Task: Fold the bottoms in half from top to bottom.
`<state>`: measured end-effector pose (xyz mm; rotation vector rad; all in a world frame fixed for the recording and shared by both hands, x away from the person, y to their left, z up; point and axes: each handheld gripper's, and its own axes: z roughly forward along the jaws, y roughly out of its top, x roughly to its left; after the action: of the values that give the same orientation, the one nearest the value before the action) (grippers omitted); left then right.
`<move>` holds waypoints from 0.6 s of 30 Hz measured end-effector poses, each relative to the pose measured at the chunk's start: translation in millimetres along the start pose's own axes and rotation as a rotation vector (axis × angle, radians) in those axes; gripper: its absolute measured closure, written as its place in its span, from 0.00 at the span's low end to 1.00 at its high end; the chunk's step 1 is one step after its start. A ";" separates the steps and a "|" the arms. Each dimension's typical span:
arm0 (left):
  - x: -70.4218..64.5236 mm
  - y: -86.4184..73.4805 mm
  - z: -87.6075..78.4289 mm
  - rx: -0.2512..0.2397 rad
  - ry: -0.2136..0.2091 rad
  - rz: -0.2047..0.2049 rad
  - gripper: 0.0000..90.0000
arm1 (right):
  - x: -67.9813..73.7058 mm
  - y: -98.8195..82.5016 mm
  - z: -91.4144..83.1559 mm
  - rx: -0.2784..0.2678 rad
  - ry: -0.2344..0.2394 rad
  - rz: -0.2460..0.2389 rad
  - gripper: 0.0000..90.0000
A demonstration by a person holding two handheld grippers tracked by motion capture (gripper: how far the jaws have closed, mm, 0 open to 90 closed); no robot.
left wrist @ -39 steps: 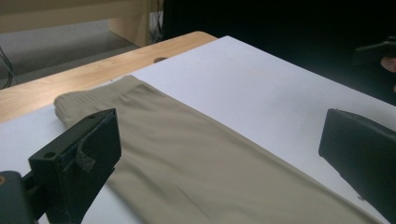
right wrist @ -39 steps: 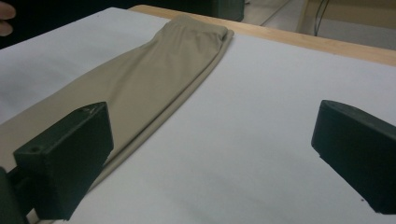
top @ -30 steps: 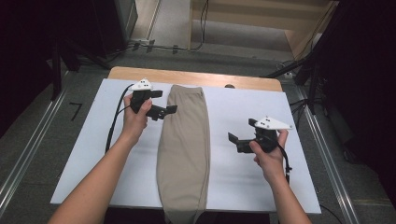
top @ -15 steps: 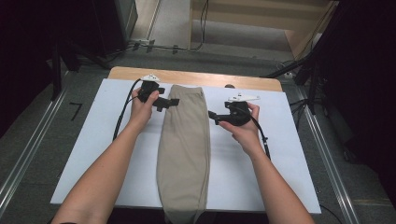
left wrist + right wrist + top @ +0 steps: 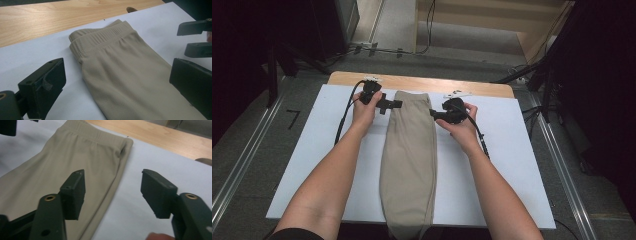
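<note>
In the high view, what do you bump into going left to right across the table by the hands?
White sheet → left gripper → beige folded pants → right gripper.

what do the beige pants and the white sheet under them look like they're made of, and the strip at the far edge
Pants: a fine knit, likely synthetic sports mesh; tiny pinholes cover the matte cloth, and the ribbed waistband looks elastic.
White sheet: smooth, flat and matte, probably paper or thin board; the look does not settle which.
Far strip: light wood, or a wood-look laminate, with visible grain and a slight sheen.
</note>
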<state>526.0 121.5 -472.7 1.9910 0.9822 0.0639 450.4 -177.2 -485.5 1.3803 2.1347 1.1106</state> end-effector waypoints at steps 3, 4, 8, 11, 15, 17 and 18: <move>-3.0 0.5 1.1 0.018 0.018 -0.005 0.04 | -5.6 -0.9 8.1 0.013 0.022 0.021 0.52; -4.3 0.5 1.8 0.020 0.025 -0.009 0.06 | -7.5 -0.9 10.5 0.028 0.040 0.036 0.55; -8.4 2.9 1.5 0.026 0.082 -0.007 0.13 | -9.9 -0.7 16.8 0.041 0.084 0.040 0.57; -8.9 4.4 0.8 0.027 0.111 -0.016 0.19 | -10.6 1.4 20.8 0.016 0.100 0.017 0.57; -9.8 4.4 2.7 0.031 0.143 -0.011 0.31 | -9.9 6.8 26.1 0.001 0.055 -0.012 0.57; -9.6 3.8 4.5 0.040 0.147 -0.009 0.34 | -8.9 9.0 28.0 -0.006 0.020 0.001 0.56; -9.1 4.0 5.5 0.044 0.153 -0.010 0.35 | -8.3 9.8 29.4 -0.008 0.017 0.020 0.55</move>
<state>524.4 110.6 -470.3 2.0451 1.0987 0.1931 479.5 -170.2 -497.1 1.3959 2.1311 1.1409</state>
